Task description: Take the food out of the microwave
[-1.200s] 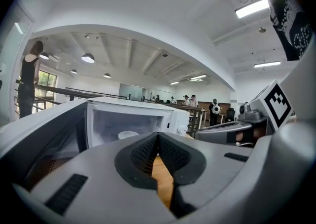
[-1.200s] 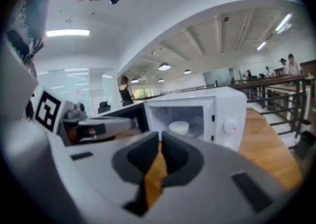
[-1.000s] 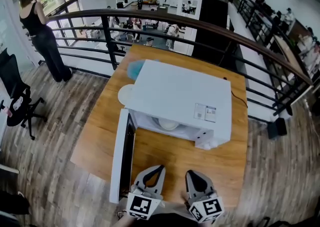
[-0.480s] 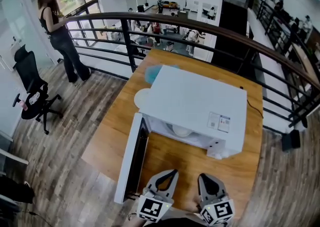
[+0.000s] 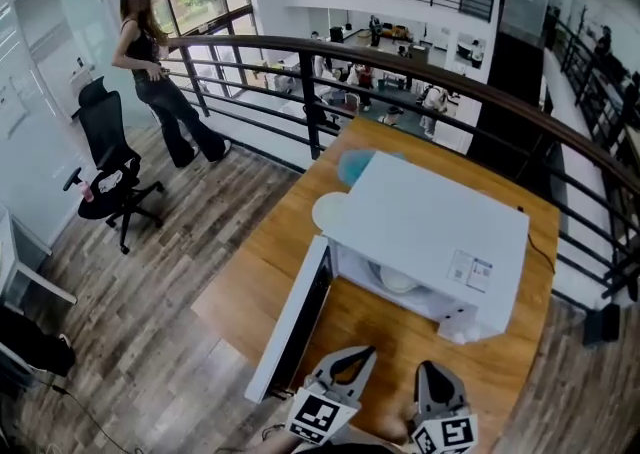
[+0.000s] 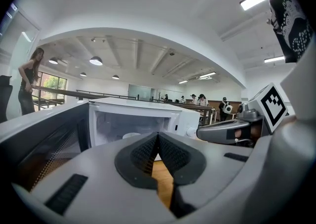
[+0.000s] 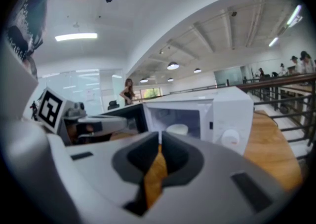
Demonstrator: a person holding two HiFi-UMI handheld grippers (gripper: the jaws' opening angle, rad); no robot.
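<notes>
Hardly any change on the table (image 5: 262, 267) in the last second. Seen now from a head turned more to the left, with the microwave (image 5: 432, 214) pushed toward the right of the head view, and with more of the wooden floor (image 5: 150, 272) and of the person (image 5: 155, 82) at the railing (image 5: 400, 52) brought in. Door (image 5: 293, 330) standing wide open as before, swung out to the left. Food, a white bowl (image 5: 397, 280), lying unmoved inside the cavity and visible also through the open front in both gripper views. Left gripper (image 5: 358, 358) and right gripper (image 5: 435, 374) kept low at the near edge of the table, side by side, pointing toward the opening and well apart from the bowl. Both clenched on nothing: pads (image 6: 143, 153) pressed together in each gripper view, with only the wood of the table showing below them. Meaning for the task, as a judgement: opening of the door done, taking out not yet begun. Needed next, probably: spreading of at least one pair of jaws before entering the cavity, since no hold on a bowl possible with pads closed. Worth some care also with the low roof of the cavity and with the door at the left during the reach.
</notes>
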